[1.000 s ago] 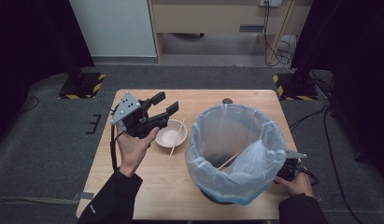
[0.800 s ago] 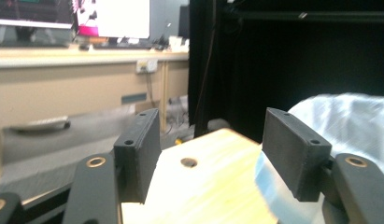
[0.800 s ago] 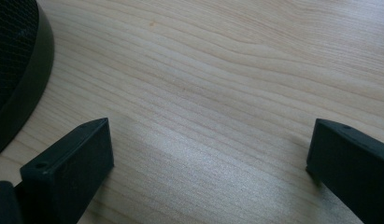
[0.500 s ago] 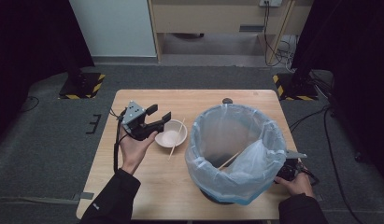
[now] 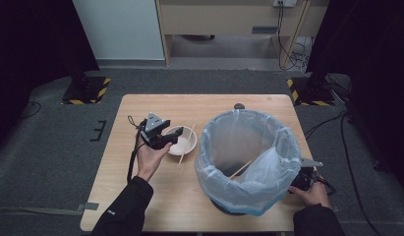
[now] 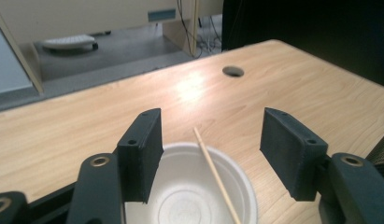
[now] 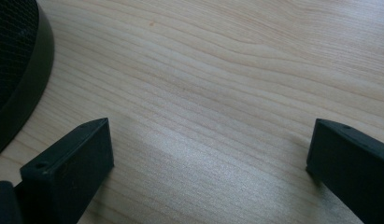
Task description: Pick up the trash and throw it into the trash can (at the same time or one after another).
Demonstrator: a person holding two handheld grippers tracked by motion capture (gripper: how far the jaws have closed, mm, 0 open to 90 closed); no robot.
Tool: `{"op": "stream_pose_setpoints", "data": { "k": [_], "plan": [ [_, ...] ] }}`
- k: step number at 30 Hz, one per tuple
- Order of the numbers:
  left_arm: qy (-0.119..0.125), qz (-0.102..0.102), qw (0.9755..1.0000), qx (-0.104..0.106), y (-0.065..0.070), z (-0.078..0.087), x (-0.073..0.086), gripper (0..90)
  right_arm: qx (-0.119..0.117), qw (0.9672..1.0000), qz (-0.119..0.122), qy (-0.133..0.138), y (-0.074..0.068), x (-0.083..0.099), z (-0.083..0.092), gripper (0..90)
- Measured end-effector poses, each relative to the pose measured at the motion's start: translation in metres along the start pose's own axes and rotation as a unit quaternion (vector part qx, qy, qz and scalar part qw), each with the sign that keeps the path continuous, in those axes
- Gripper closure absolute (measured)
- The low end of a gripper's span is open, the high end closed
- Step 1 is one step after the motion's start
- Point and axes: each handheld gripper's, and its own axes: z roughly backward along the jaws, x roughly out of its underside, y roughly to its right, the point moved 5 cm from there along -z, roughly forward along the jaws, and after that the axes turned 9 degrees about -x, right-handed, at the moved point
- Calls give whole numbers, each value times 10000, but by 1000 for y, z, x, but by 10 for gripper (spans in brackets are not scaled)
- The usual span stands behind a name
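Bowl (image 5: 181, 143), white, sits left of centre on the counter (image 5: 204, 105) with a chopstick (image 5: 185, 145) across its rim, just left of the bagged bin (image 5: 248, 162). Left gripper (image 5: 166, 138) hangs over its left edge, jaws apart and just closing slightly, gripping nothing. Right gripper (image 7: 208, 163) rests wide and empty on the counter beside the bin's base.

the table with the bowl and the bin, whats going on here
A person works at a wooden table with a gripper in each hand. The left gripper hangs just over a white bowl with a chopstick lying across its rim; its jaws stand open either side, gripping nothing. The right gripper rests open on the table beside the bin, which is lined with a pale blue bag and has another chopstick inside. It looks like a table being cleared into the bin.
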Motion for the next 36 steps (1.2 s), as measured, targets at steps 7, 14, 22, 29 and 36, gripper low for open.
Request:
{"op": "stream_pose_setpoints", "data": {
  "k": [7,14,22,29,36],
  "plan": [
    [-301,-47,9995,-30,4,-16,14,433,0,10000,0,0,0,0,0,8],
    [-588,-157,9981,-71,11,-30,27,459,0,10000,2,0,0,0,0,8],
    [-855,-220,9960,-125,19,-45,38,461,0,10000,0,0,0,0,0,8],
    [-1120,-212,9934,-126,20,-51,47,486,0,10000,0,0,0,0,0,8],
    [-1330,-184,9909,-111,20,-56,55,559,0,10000,1,0,0,0,0,8]
  ]
}}
